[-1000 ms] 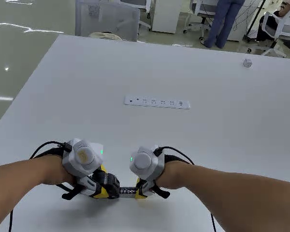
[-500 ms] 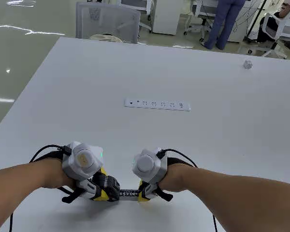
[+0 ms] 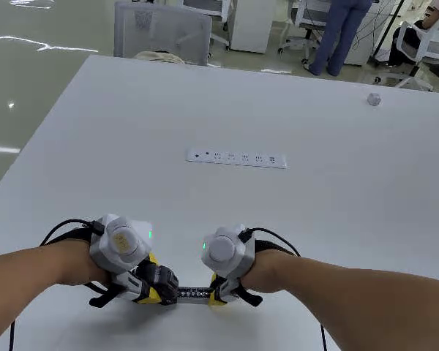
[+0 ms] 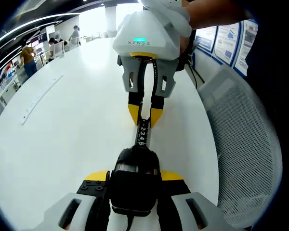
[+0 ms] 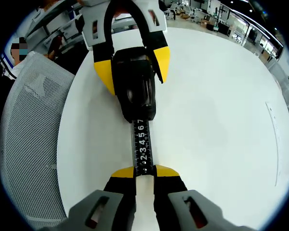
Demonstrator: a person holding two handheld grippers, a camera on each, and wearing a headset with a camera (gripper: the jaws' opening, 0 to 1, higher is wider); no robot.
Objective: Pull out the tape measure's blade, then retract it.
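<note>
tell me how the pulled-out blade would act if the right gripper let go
The blade spans straight between the grippers, so this short length is probably stiff, not floppy. Released by the right gripper, it would likely snap back into the case held by the left gripper.

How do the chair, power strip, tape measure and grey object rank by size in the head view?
1. chair
2. power strip and tape measure, roughly alike; tape measure partly hidden
3. grey object, far off
</note>
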